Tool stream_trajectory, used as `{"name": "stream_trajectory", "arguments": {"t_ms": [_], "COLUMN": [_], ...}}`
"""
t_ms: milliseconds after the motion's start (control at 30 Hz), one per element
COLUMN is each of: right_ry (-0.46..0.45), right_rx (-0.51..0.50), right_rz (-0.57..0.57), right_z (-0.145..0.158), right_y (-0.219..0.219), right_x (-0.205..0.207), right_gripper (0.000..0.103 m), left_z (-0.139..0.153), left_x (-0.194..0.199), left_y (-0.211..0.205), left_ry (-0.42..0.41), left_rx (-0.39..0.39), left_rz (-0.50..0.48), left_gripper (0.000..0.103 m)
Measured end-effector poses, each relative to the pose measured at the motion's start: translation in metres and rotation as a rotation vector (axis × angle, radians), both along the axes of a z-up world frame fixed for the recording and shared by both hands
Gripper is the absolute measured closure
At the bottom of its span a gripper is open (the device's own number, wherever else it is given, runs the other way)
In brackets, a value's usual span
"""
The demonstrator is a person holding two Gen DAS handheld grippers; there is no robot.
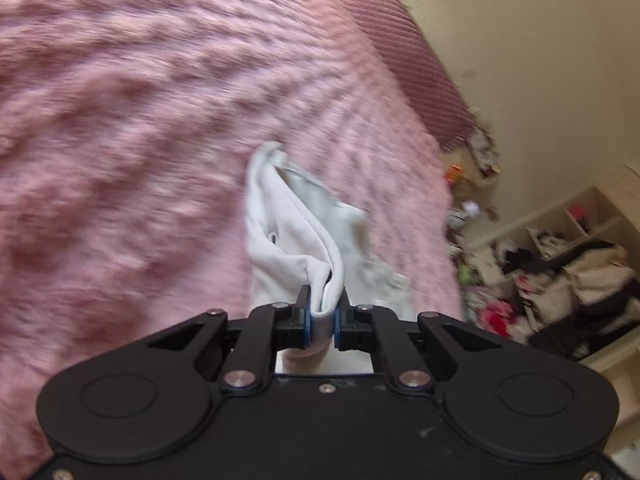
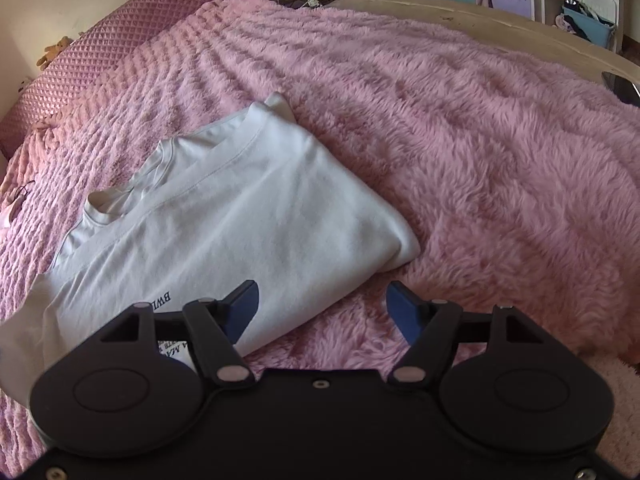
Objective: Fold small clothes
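— Where the left gripper (image 1: 322,312) is concerned, what is recorded?

— A bunched fold of the white T-shirt (image 1: 296,236) is seen clamped between the blue pads (image 1: 306,322), the jaws being drawn nearly together on the cloth. The rest of that fabric is seen hanging forward from the fingertips, above the pink fluffy blanket (image 1: 140,140). The left wrist view is blurred, so finer detail is not stated.

— And the right gripper (image 2: 322,304)?

— It is found released: its fingers are spread wide and nothing is held between them. The white T-shirt (image 2: 224,216) is laid folded on the pink fluffy blanket (image 2: 460,140), ahead of and to the left of this gripper. The left finger (image 2: 242,308) is positioned over the near edge of the garment; the right finger is positioned over bare blanket, beside the shirt's right corner. Whether the left finger is touching the cloth cannot be determined.

— Anything else noted?

— Black lettering (image 2: 165,299) is partly seen on the shirt near the left finger. A quilted pink pillow (image 2: 92,60) is noted along the far left edge of the bed, well apart from the shirt.
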State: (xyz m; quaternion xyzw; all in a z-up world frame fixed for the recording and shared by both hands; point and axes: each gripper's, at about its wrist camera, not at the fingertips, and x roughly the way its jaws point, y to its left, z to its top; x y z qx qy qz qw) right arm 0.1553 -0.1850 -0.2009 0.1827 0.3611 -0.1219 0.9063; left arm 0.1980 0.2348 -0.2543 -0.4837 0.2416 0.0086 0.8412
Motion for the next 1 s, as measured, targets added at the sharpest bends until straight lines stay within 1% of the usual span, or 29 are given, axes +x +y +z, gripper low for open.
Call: {"name": "stream_trajectory", "arguments": {"t_ms": [233,433,600,700,833,900,1000], "right_ry": [-0.012,-0.027,-0.041,-0.040,-0.045,-0.044,-0.037], "right_rx": [-0.005,0.008,0.029,0.038,0.051,0.057,0.066], "right_rz": [-0.019,-0.021,-0.037,-0.043,-0.063,-0.076,-0.103], "right_z": [0.008,0.018,0.023,0.024,0.024,0.023,0.021], "right_y": [-0.008,-0.025,-0.045,-0.057,-0.073,-0.081,-0.091], "right_x": [-0.002,-0.004,-0.011,-0.014,-0.019,-0.021,-0.024], "right_gripper": [0.032,0.031,0.031,0.031,0.031,0.031,0.031], "left_z": [0.027,0.041,0.044,0.039,0.017,0.003,-0.030], "left_x": [0.034,0.060,0.090,0.106,0.116,0.120,0.124], "left_y": [-0.050,-0.110,-0.169,-0.209,-0.269,-0.299,-0.333], "left_ry": [-0.095,-0.173,-0.192,-0.182,-0.136,-0.109,-0.007], "left_rx": [-0.003,-0.029,-0.042,-0.040,-0.029,0.017,0.078], "left_rz": [-0.142,-0.268,-0.380,-0.464,-0.590,-0.660,-0.744], "left_gripper": [0.097,0.097,0.097,0.097,0.097,0.097,0.096]}}
